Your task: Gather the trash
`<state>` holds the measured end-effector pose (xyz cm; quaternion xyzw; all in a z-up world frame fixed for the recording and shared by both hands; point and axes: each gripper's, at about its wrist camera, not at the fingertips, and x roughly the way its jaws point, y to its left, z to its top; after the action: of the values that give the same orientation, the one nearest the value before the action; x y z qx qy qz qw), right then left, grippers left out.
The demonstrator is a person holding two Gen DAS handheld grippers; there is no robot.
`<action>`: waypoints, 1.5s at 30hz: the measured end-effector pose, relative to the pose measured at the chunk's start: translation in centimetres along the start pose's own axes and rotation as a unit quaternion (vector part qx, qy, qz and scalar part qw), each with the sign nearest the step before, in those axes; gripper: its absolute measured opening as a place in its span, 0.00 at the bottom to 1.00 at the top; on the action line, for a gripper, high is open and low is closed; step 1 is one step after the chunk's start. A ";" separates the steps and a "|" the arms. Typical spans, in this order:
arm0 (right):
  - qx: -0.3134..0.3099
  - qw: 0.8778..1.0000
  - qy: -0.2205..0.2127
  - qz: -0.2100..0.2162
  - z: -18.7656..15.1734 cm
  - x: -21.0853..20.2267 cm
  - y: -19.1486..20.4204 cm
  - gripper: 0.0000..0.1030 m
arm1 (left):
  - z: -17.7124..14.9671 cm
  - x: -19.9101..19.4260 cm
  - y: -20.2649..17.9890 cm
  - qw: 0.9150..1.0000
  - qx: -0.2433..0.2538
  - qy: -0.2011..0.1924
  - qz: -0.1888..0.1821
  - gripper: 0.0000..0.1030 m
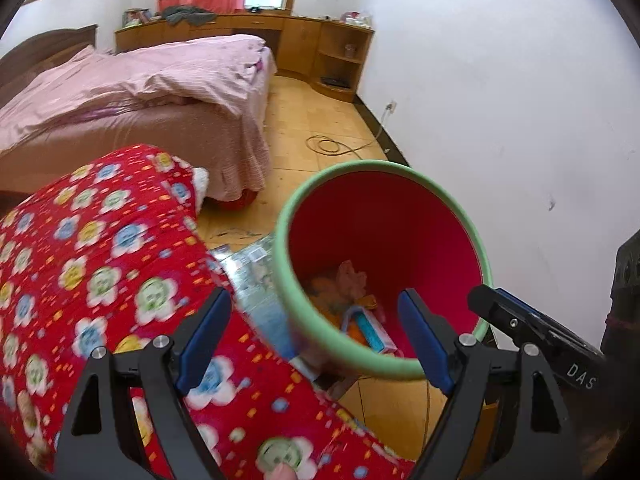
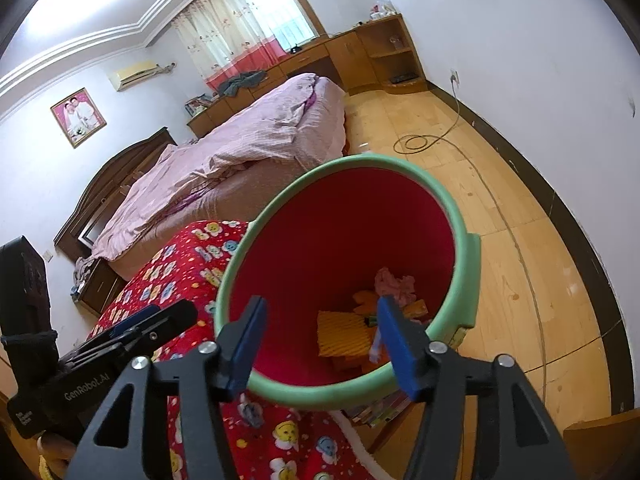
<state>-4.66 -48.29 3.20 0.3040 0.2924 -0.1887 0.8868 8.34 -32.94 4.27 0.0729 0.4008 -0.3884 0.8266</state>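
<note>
My left hand-held gripper [image 1: 316,336] stands wide open with nothing between its blue pads; they straddle the near rim of the trash bin [image 1: 420,240] without touching it. My right hand-held gripper [image 2: 322,342] is partly open and also empty, its pads poised over the bin's mouth. Both point steeply downward into the bin, side by side.

The bin, red inside with a green rim, stands just beside a red floral quilt [image 1: 100,280] on my left, on the wooden floor [image 2: 520,280]. At its bottom lie the trash pieces: a yellow ridged wrapper [image 2: 344,332], a crumpled pink tissue [image 2: 394,280] and a blue-and-white box [image 1: 370,332].

I judge these scraps light and soft, easy to crush, needing only a gentle pinch at an edge. The bin looks like thin stiff plastic, light enough to lift by its rim.

Farther off, a bed with a pink cover [image 2: 240,152] and a coiled cable [image 2: 416,142] lie on the floor's far side.
</note>
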 end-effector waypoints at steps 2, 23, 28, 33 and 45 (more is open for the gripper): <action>-0.004 1.000 0.001 0.003 -0.4 -0.2 0.7 0.65 | -0.4 -1.2 0.6 1.000 -0.009 -0.004 0.011 0.82; -0.093 0.994 -0.010 0.052 -5.2 -4.2 11.0 0.80 | -6.0 -11.8 9.4 0.985 -0.088 -0.044 0.142 0.82; -0.112 0.992 -0.013 0.060 -6.8 -4.9 13.1 0.80 | -7.1 -13.7 11.7 0.976 -0.110 -0.062 0.175 0.82; -0.130 0.989 -0.015 0.063 -8.6 -5.0 14.6 0.80 | -8.8 -15.5 12.7 0.966 -0.127 -0.075 0.211 0.82; -0.161 0.985 -0.012 0.066 -11.5 -4.5 16.7 0.80 | -12.0 -17.0 14.2 0.950 -0.143 -0.095 0.261 0.82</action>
<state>-4.15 -27.69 5.85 0.1731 0.2876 -0.0841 0.9382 4.65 -8.08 5.77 0.0191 0.3386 -0.1031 0.9351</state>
